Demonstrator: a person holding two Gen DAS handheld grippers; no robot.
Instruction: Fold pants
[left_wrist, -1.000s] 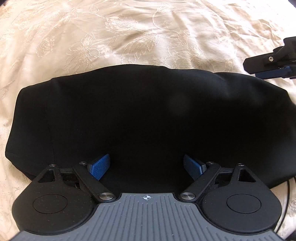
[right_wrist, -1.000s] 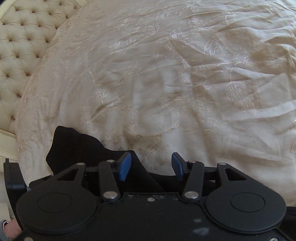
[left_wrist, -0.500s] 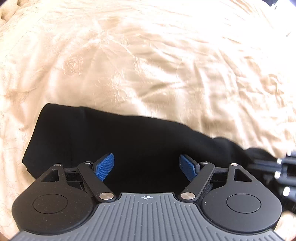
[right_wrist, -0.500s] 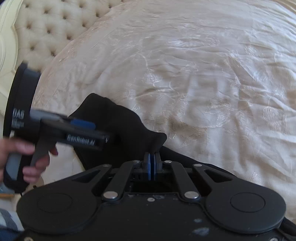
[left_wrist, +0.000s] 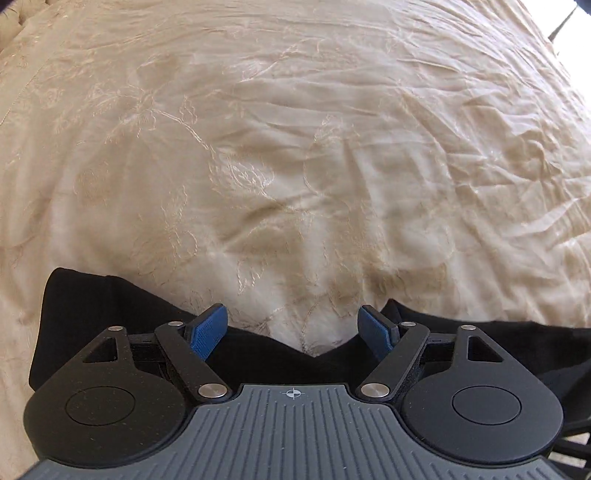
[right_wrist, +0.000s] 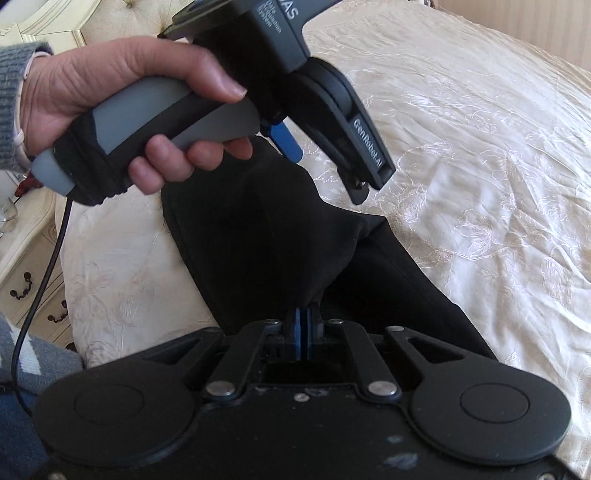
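One pair of matte black pants (right_wrist: 280, 236) lies bunched on the cream embroidered bedspread (left_wrist: 295, 166); above the pants the left tool (left_wrist: 293, 328) hangs with ribbed blue pads apart, empty; the right tool (right_wrist: 304, 332) pinches a raised fold of them.

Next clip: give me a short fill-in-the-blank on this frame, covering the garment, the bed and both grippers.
1. The pants are ____ in colour.
2. The right gripper is shut on a fold of the ____.
3. The left gripper has its jaws ____, with nothing pinched between them.
4. The pants lie on a cream embroidered ____.

Missing words: black; pants; open; bedspread
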